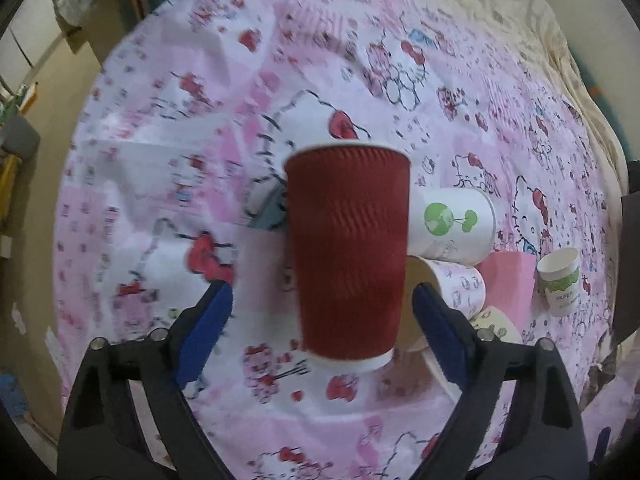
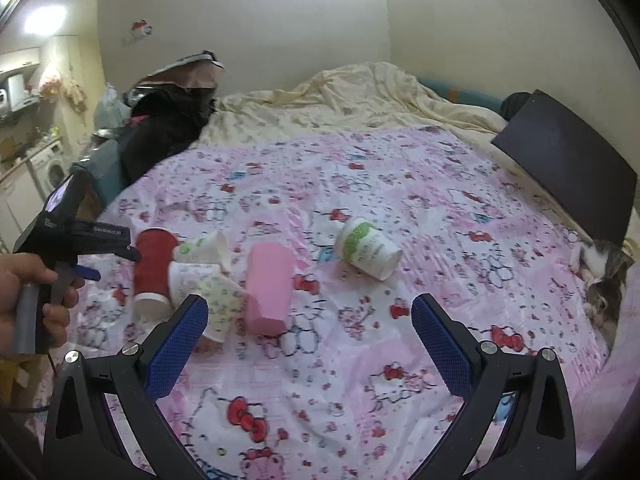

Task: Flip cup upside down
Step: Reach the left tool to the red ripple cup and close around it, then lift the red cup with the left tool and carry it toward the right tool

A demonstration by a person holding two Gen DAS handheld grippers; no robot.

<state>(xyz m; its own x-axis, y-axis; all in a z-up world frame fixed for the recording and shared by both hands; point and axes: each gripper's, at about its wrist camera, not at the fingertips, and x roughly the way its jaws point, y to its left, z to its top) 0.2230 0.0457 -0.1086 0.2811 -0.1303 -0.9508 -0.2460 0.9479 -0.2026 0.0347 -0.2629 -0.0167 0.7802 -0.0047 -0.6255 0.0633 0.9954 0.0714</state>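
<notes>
Red ribbed cup point(image 1: 348, 252) sits between the spread fingers of the left gripper point(image 1: 322, 312), gaps showing on both sides, neither blue pad touching it. Jaws wide apart, nothing held. In the left wrist view the cup's white rolled rim is at the near, lower end and the closed end is at the far, upper end; whether it rests on the sheet or hangs clear of it is not readable here. In the right wrist view the same cup point(image 2: 154, 268) lies against the pink cartoon-print bedsheet point(image 2: 360, 380), rim end nearest the camera, the left gripper's black body point(image 2: 76, 236) just beside it, a hand point(image 2: 24, 300) on its grip.

Right gripper point(image 2: 310, 338) hovers low over the sheet, jaws wide apart, empty.

Outward from the red cup: white cup with green print point(image 1: 452, 226) on its side, touching or just behind it; a small patterned cup point(image 1: 460, 288) below that. A pink cup point(image 2: 268, 292) lies on its side near the middle. A green-and-white paper cup point(image 2: 368, 248) lies tipped further right. Cream duvet point(image 2: 360, 96) bunched at the far end. A cat point(image 2: 604, 276) lies at the right edge.
</notes>
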